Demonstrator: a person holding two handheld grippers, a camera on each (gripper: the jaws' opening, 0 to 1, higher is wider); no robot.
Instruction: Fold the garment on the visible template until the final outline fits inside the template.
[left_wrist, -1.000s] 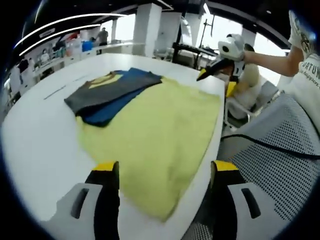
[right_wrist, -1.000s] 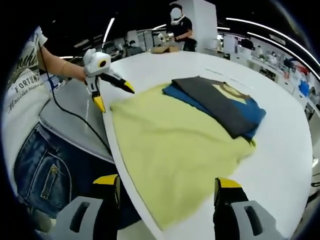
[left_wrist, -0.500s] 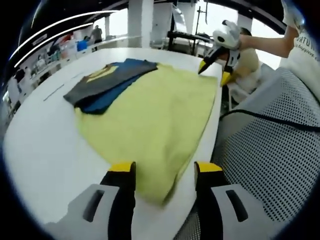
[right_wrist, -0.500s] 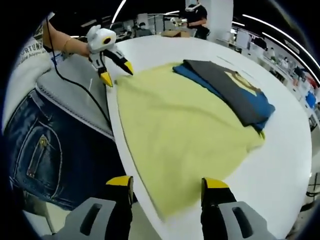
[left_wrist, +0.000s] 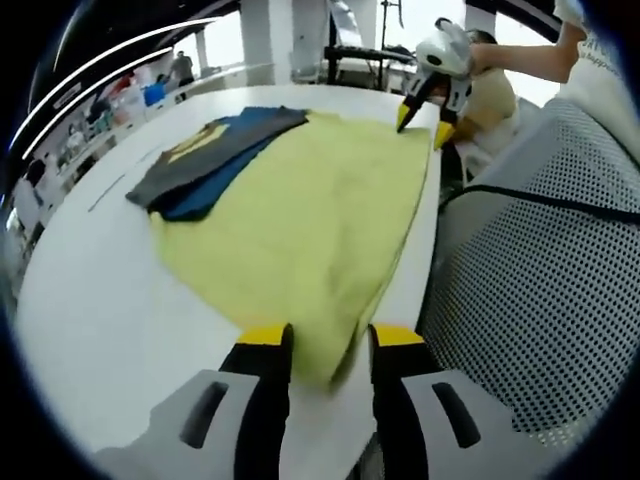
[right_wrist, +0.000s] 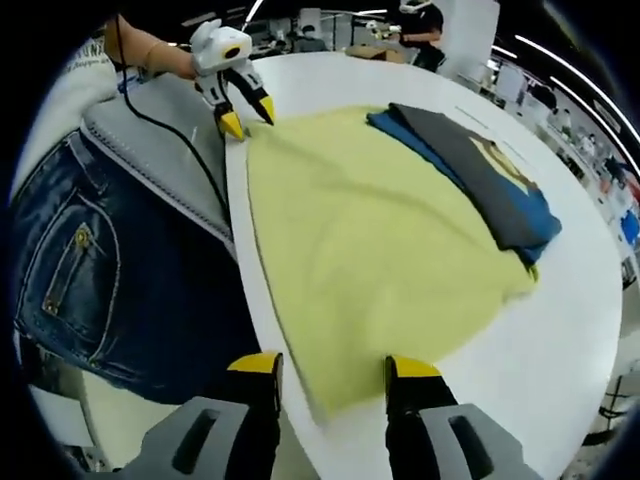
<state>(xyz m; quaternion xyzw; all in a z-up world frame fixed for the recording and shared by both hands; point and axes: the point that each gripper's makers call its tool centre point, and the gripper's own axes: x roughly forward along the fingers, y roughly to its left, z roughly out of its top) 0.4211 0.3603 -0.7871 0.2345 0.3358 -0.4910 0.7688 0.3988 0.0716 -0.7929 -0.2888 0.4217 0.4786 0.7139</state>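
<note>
left gripper (left_wrist: 322, 340) jaws part-open, straddling yellow shirt (left_wrist: 305, 210) corner; right gripper (right_wrist: 333, 372) likewise | risk: shallow bite, corner slips; cloth slides off table (left_wrist: 90, 300) edge

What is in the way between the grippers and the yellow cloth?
Nothing visible. The left gripper has a near corner of the yellow garment between its jaws, and the right gripper is at the other near corner. The folded dark clothes lie on its far edge, away from both.
</note>
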